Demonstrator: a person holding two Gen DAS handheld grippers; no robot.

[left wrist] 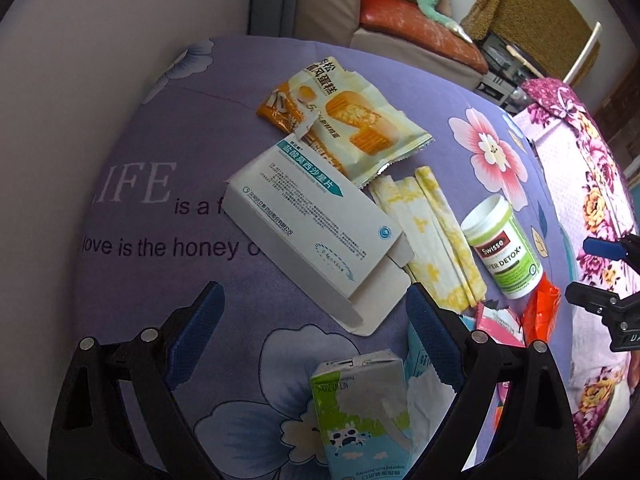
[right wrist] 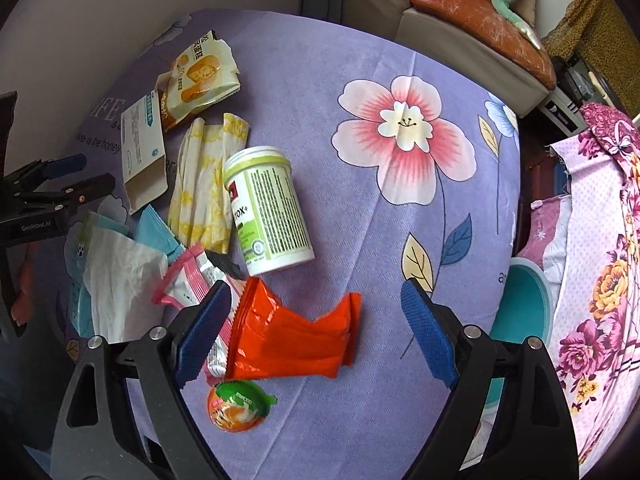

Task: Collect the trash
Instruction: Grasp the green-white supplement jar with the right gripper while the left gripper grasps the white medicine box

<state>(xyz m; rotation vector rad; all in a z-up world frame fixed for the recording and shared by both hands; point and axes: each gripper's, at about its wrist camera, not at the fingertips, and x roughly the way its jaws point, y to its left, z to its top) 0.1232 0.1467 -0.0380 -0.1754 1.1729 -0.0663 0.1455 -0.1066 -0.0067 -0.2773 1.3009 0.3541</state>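
Trash lies scattered on a purple flowered cloth (right wrist: 320,80). My left gripper (left wrist: 314,292) hangs open over a white medicine box (left wrist: 304,232). A green milk carton (left wrist: 360,412) lies between its fingers, untouched by either pad. Beyond are a cake wrapper (left wrist: 344,124), a yellow-white wrapper (left wrist: 436,240) and a green-labelled bottle (left wrist: 504,248) on its side. My right gripper (right wrist: 316,292) is open above an orange wrapper (right wrist: 288,340). A pink wrapper (right wrist: 188,280) sits by its left finger. A round orange jelly cup (right wrist: 236,406) is nearer the camera.
A teal bin (right wrist: 520,308) stands below the table's right edge, beside a pink floral cloth (right wrist: 600,240). Crumpled white paper (right wrist: 120,272) and a blue packet (right wrist: 156,232) lie left of the pink wrapper. A sofa (right wrist: 460,28) is behind the table, a wall to the left.
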